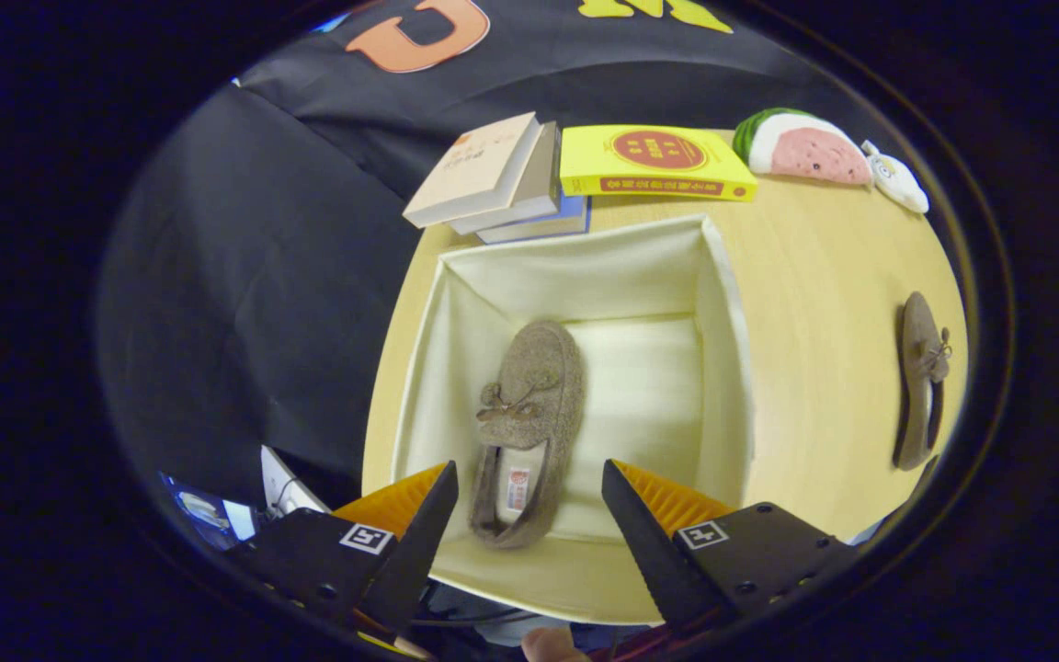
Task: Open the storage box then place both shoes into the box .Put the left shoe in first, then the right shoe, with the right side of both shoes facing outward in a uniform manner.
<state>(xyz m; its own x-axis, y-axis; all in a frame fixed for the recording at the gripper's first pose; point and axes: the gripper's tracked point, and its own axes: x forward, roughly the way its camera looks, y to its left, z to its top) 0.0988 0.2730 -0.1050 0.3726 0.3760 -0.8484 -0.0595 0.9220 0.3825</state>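
- Shoe one (522,418), the fuzzy brown slipper with a bow, is lying flat on the floor of the storage box (723,303), toward the box's left side, toe pointing at the far wall and heel toward you.
- Judging by that placement, you are leaving the right half of the box floor bare so the second slipper can sit alongside it in the same orientation.
- The box is standing open on the wooden table (824,276), its pale lining walls upright, so nothing is blocking a drop from above.
- Your gripper (529,501) is hovering over the near edge of the box with its fingers spread wide and holding nothing; the heel of the boxed slipper is showing in the gap between the fingertips, below them and not touched by either.
- The other slipper (920,382) is waiting on the table well to the right of the box, outside it, lying roughly parallel to the box's right wall.
- By my reading, you are finishing the first placement, and the next move is calling for a swing right of the box to fetch that slipper.
- Beyond the far wall of the box, a stack of books (493,179) and a yellow book (654,164) are resting; a watermelon-slice toy (805,147) is sitting further right, clear of your path.
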